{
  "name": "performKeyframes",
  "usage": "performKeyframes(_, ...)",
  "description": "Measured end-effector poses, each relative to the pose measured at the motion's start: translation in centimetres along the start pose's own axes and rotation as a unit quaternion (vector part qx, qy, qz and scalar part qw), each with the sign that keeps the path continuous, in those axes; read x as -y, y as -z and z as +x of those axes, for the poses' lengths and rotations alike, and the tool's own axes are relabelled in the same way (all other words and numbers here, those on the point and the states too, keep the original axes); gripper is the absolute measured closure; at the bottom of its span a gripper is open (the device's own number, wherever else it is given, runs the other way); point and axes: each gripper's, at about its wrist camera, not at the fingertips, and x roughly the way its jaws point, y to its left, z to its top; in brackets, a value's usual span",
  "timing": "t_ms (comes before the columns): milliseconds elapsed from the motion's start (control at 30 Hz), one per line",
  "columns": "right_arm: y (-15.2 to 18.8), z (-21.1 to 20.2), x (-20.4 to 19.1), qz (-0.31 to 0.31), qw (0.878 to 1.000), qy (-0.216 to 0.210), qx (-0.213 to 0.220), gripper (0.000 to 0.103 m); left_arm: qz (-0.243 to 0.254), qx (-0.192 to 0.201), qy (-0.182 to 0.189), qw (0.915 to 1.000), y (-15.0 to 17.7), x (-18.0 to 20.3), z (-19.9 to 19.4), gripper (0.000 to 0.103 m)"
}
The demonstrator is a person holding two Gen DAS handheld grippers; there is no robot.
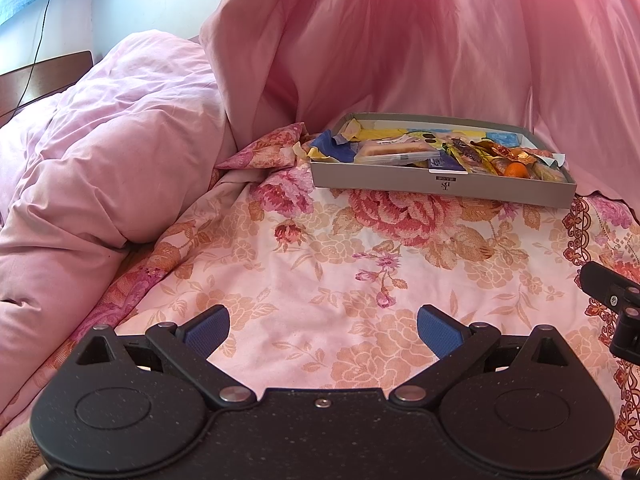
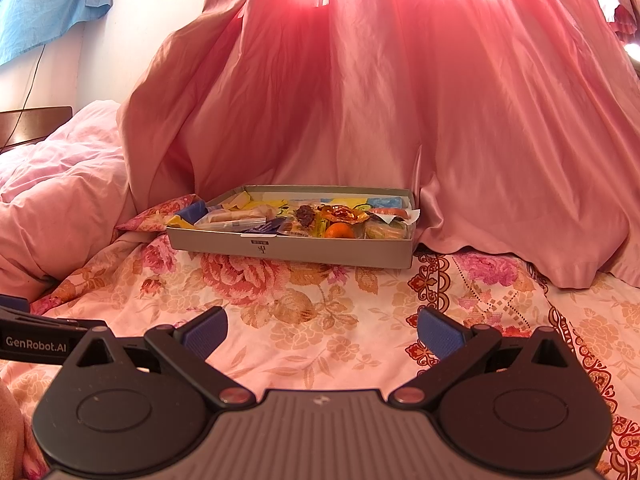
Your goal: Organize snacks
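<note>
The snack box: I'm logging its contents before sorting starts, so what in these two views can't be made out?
- Snack box, both wrist views: its front wall hides the lower layers; wrappers overlap.
- Wrapper labels: too small to read.
- Orange fruit: partly buried, kind unclear.
- Blue wrapper over the left rim: contents unseen.
- Box logo: too small to read.
- Behind the box: pink curtain covers everything.

Snack box [image 2: 320,252] on floral bed [image 2: 320,320]

Right tongs [image 2: 322,334] open; snack box [image 2: 292,249] on floral bedspread [image 2: 340,320]
</note>
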Motion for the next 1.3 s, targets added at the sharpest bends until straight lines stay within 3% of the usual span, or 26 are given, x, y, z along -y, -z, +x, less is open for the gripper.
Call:
performKeyframes(700, 0.13, -0.02, -0.1, 0.002, 1.0, -0.001, -0.001, 0.0, 0.008, -0.012, -0.017, 0.9998, -0.71, -0.14, -0.07, 0.003)
performKeyframes(967, 0.14, -0.05, -0.17, 0.002, 1.0, -0.001, -0.002, 0.0, 0.013, 0.003, 0.005, 0.9999, -0.58, 0.24, -0.73, 0.003)
performKeyframes(1300, 0.17, -0.17, -0.26, 0.003, 1.0, -0.001, -0.003, 0.0, 0.017, 0.005, 0.007, 0.9998, -0.53, 0.51, -0.81, 0.003)
